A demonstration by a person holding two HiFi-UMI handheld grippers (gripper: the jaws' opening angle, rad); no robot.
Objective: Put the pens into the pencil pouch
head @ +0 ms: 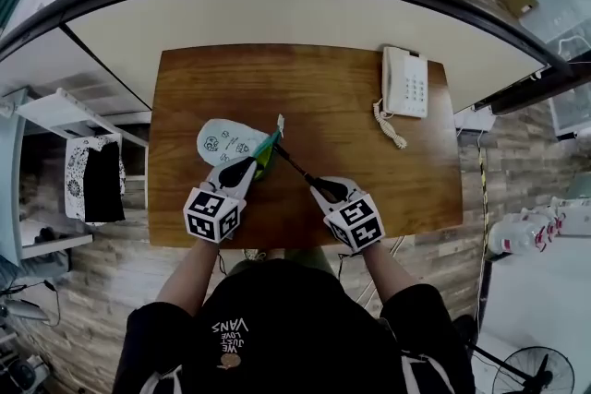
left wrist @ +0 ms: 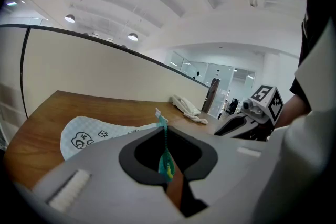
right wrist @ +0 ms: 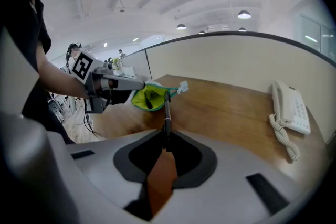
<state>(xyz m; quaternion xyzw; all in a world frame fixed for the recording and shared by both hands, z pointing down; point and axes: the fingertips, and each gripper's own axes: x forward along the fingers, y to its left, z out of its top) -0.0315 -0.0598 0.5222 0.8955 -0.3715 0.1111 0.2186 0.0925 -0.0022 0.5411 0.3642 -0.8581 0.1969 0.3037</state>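
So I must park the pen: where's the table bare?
The table is bare along the back, from behind the pouch to the phone, and at the front right corner. Front middle is crowded: the left hand-held gripper grips the pouch, the right hand-held gripper holds the pen.

Rear end of pen (head: 294,166) is covered by right tongs (head: 320,186). Whether its tip is inside the mouth of the pouch (head: 226,141) or only at the rim cannot be told. Near corner of pouch is covered by left tongs (head: 257,165). Pouch print is too small to be read. A dark shape (right wrist: 148,100) is seen in the pouch lining in the right gripper view, but it cannot be identified. Near edge of bench (head: 323,88) is partly hidden by both tongs.
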